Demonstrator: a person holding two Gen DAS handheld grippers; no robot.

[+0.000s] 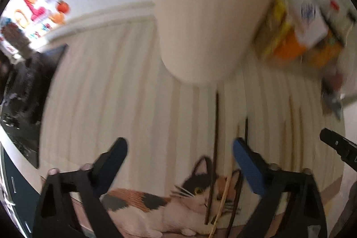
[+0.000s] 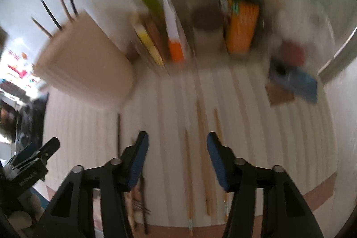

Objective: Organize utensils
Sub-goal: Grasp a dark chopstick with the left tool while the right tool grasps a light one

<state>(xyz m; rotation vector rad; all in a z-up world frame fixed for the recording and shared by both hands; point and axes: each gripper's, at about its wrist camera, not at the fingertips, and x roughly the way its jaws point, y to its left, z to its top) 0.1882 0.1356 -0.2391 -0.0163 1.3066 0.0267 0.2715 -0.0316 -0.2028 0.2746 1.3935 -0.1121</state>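
Striped cream mat (image 2: 256, 117) on the bench, white wall behind, both views motion-blurred.

Right gripper (image 2: 177, 162): fingers apart, nothing between them, hovering low over the mat. Directly ahead, lower centre of frame, three light chopsticks (image 2: 204, 148) lie roughly parallel, running away from the camera. Darker chopsticks (image 2: 119, 133) sit left of the left finger; more dark ends bunch under it near the bottom edge. The other gripper shows at lower left.

Left gripper (image 1: 179, 162): fingers apart, empty. Dark chopsticks (image 1: 216, 117) lie on the mat between and beyond the fingers, crossing a cat print (image 1: 196, 195) at the bottom of frame.

Holder (image 2: 87, 64), beige: upper left in the right view, upper centre in the left view. Four chopsticks (image 2: 50, 13) stand in it. It rests on the mat's far side, well apart from the loose sticks. Boxes and packets (image 2: 242, 30) clutter the top of frame behind it; details too blurred.

Judgement: step in hand is picking a loose stick for the holder. To do it well:
- slow down, blur says the gripper is moving fast
- pick one stick, the middle light one looks best aligned
- set fingers across its length, near mid-shaft, so it doesn't swing
- neighbours lie just beside it; come straight down to avoid nudging them
- thin stick flat on cloth may roll or slip on closing
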